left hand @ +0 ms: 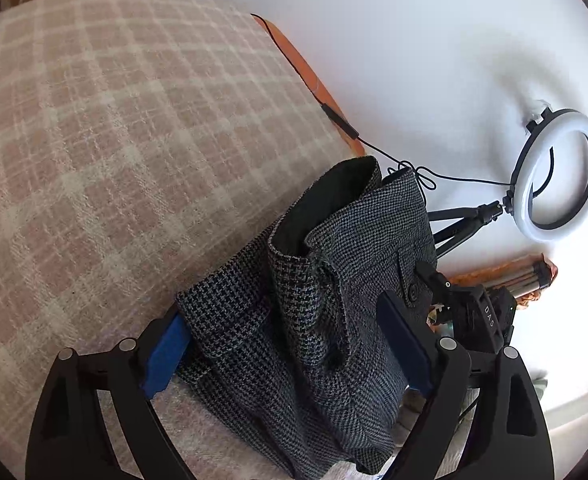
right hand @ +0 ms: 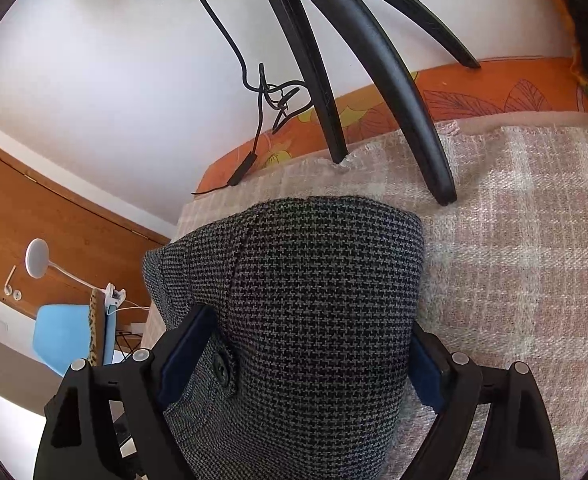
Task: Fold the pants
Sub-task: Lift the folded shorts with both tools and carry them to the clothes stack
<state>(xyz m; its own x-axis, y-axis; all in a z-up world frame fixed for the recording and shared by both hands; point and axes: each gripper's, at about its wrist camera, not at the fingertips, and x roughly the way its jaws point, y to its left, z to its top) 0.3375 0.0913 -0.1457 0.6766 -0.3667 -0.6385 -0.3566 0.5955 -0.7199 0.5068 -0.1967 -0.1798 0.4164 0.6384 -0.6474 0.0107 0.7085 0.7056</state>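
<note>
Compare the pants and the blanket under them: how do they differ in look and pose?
The pants are dark grey houndstooth; the blanket is pale pink with cream checks. The pants are bunched and held in both grippers, left and right; the blanket lies spread flat. Both are woven cloth.

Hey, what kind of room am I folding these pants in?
Probably a bedroom at home. The pants lie on a bed with a pink plaid blanket over an orange floral sheet; a wooden door and a blue chair stand nearby.
</note>
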